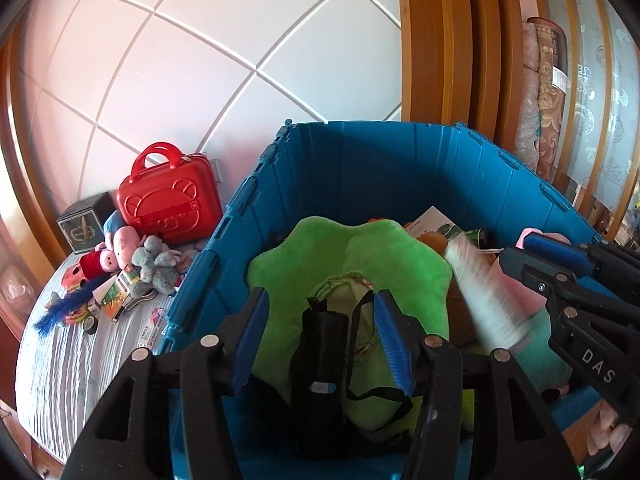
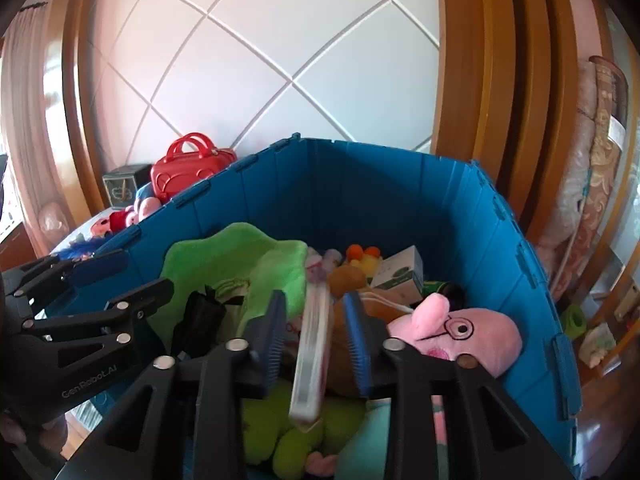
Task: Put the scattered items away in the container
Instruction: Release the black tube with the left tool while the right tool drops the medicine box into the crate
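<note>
A large blue container (image 1: 400,168) is seen filling the middle of both views, standing on a striped surface (image 1: 60,360). Inside it, a green plush cushion (image 1: 352,256) takes up the left part, with a pink pig plush (image 2: 472,332) wearing glasses lying at the right near side, and a small white-and-green box (image 2: 400,276) toward the far wall. A black strapped pouch (image 1: 320,344) lies on the cushion. A long pale flat item (image 2: 314,344), blurred, is seen in the gap of the right gripper (image 2: 316,332); its fingers are spread wide and no contact with it is visible. The left gripper (image 1: 320,340) is held wide open above the pouch, grasping nothing. Outside, to the far left, a red case (image 1: 170,200), more plush toys (image 1: 132,252) and small packets (image 1: 116,288) are scattered on the surface.
</note>
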Demonstrator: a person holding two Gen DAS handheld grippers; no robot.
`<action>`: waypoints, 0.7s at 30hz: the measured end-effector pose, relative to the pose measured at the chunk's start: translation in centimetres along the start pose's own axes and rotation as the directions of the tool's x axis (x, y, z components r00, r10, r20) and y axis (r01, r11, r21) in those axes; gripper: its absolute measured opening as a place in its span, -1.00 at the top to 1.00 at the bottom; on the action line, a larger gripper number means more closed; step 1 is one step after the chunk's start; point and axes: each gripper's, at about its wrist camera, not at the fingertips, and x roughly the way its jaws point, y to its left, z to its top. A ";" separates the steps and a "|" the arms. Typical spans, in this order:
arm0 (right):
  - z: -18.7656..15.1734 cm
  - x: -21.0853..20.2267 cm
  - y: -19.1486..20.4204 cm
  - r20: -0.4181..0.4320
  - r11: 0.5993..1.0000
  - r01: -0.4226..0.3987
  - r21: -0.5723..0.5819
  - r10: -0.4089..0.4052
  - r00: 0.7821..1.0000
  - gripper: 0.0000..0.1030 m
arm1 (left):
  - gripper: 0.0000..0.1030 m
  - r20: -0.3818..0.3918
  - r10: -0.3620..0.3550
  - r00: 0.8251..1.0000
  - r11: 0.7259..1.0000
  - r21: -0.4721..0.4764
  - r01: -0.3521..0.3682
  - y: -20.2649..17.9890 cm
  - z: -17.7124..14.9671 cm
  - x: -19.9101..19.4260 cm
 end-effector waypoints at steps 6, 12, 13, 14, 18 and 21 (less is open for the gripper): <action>-0.8 -1.0 -0.3 0.008 1.000 0.015 0.015 -0.015 1.000 -0.83 | -0.09 0.000 -0.008 1.000 1.000 0.001 0.008 0.1 -0.8 -0.8; -1.9 -3.2 -0.9 0.035 0.999 0.022 0.039 -0.023 0.999 -1.00 | -0.31 0.021 -0.025 0.999 1.000 0.005 0.025 -0.1 -1.6 -2.4; -2.0 -3.7 -1.0 0.044 0.999 0.025 0.043 -0.026 0.999 -1.00 | -0.32 0.026 -0.025 0.999 1.000 0.005 0.025 0.0 -1.8 -2.7; -2.1 -4.1 -1.0 0.051 0.999 0.027 0.045 -0.030 0.998 -1.00 | -0.35 0.032 -0.022 0.999 1.000 0.006 0.022 0.0 -1.9 -3.0; -2.5 -5.0 -0.7 0.074 0.999 0.026 0.047 -0.029 0.997 -1.00 | -0.40 0.074 0.000 0.997 1.000 0.000 0.000 0.6 -2.3 -4.6; -2.5 -5.1 0.1 0.089 0.999 -0.009 0.043 0.005 0.996 -1.00 | -0.45 0.120 0.035 0.992 0.999 -0.019 -0.033 1.6 -2.7 -6.1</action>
